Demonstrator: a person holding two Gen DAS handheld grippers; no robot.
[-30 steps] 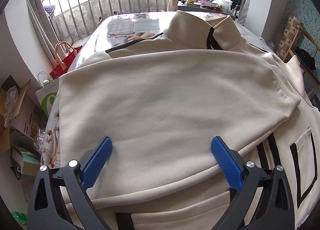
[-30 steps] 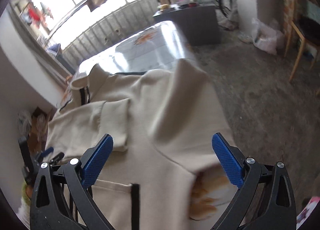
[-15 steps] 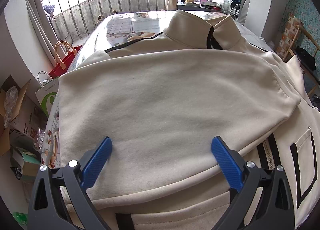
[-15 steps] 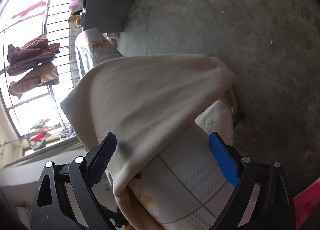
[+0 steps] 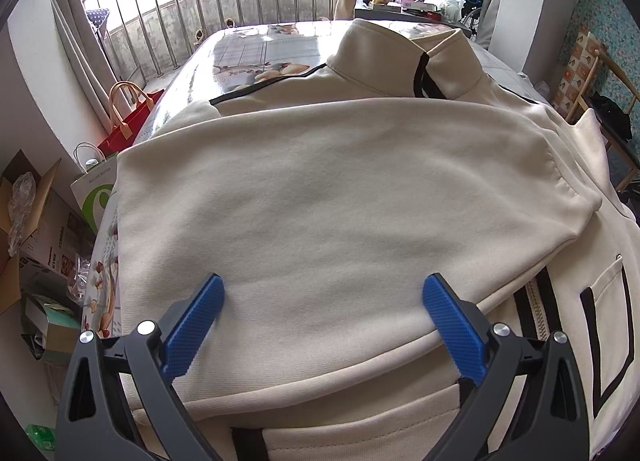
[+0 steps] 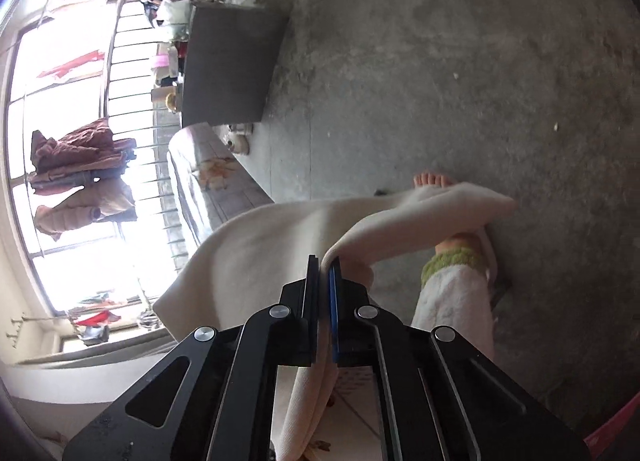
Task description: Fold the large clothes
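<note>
From the left wrist view, cardboard boxes (image 5: 36, 221) and a white paper bag (image 5: 94, 187) crowd the floor at nine o'clock, with a red bag (image 5: 128, 125) just above them at ten o'clock beside the metal railing (image 5: 180, 17). The cream jacket (image 5: 340, 197) fills the middle of the view, spread over the table (image 5: 256, 49), whose glossy patterned top shows bare at twelve o'clock beyond the collar (image 5: 408, 57). One sleeve lies folded across the chest, its cuff (image 5: 580, 209) ending at three o'clock. The left gripper (image 5: 322, 293) hovers at six o'clock with its blue pads spread wide over the sleeve, gripping nothing. A black-trimmed pocket (image 5: 612, 317) lies at four o'clock, a wooden chair (image 5: 608, 101) at two o'clock. In the rolled right wrist view, clothes hang (image 6: 80, 177) at nine o'clock against bright window bars, and a grey cabinet (image 6: 232, 65) stands at eleven o'clock. The right gripper (image 6: 325, 265), at six o'clock, has its jaws pressed together on a fold of the jacket's other sleeve (image 6: 420, 221), which drapes off the table edge toward three o'clock. A person's bare foot (image 6: 434, 181) and a green-cuffed trouser leg (image 6: 456, 265) stand on the concrete floor (image 6: 480, 61) at four o'clock.
</note>
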